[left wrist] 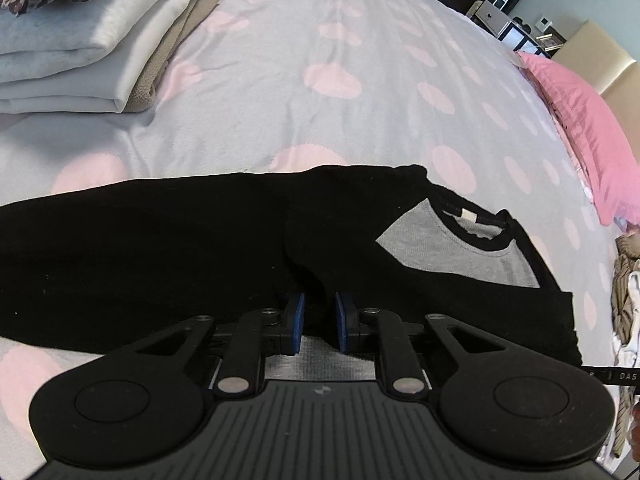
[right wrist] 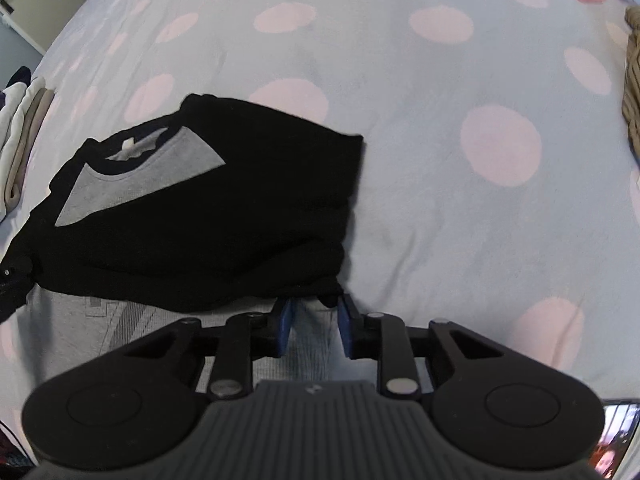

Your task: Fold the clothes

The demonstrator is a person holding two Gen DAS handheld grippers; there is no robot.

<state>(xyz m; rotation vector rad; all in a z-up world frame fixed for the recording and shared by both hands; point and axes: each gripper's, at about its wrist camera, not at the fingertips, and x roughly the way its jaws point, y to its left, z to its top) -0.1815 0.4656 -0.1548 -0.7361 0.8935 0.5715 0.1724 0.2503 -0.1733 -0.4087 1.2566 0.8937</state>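
Black long-sleeved shirt with a grey chest panel (left wrist: pixel 208 248), partly folded, spread across a bed under a pale blue cover with large pink dots (left wrist: pixel 320 40); black sleeves laid over the grey front, neckline with a white label toward the right in the left wrist view. Same garment (right wrist: pixel 200 220) toward the left in the right wrist view, its folded black edge ending near the middle of the cover (right wrist: pixel 480 80).

Left hand-held gripper (left wrist: pixel 319 322), pointed steeply down at the near edge of the shirt: blue pads (left wrist: pixel 298 322) standing a narrow gap apart, a ridge of black cloth running into that gap. Whether the pads press on the cloth cannot be told; fabric hides the tips.

Right hand-held gripper (right wrist: pixel 314 328), likewise steeply down at the near right corner of the shirt: blue pads (right wrist: pixel 285 328) a little farther apart, light grey cloth lying between them and a black corner of the garment at their tips. Firm grip or mere straddling cannot be told here either.

Stack of folded white and beige textiles with a dark floral piece on top (left wrist: pixel 80 40) at upper left of the bed, well apart from the shirt. Pink pillow (left wrist: pixel 580 120) along the right edge. Heap of striped tan cloth (right wrist: pixel 632 80) at far right.
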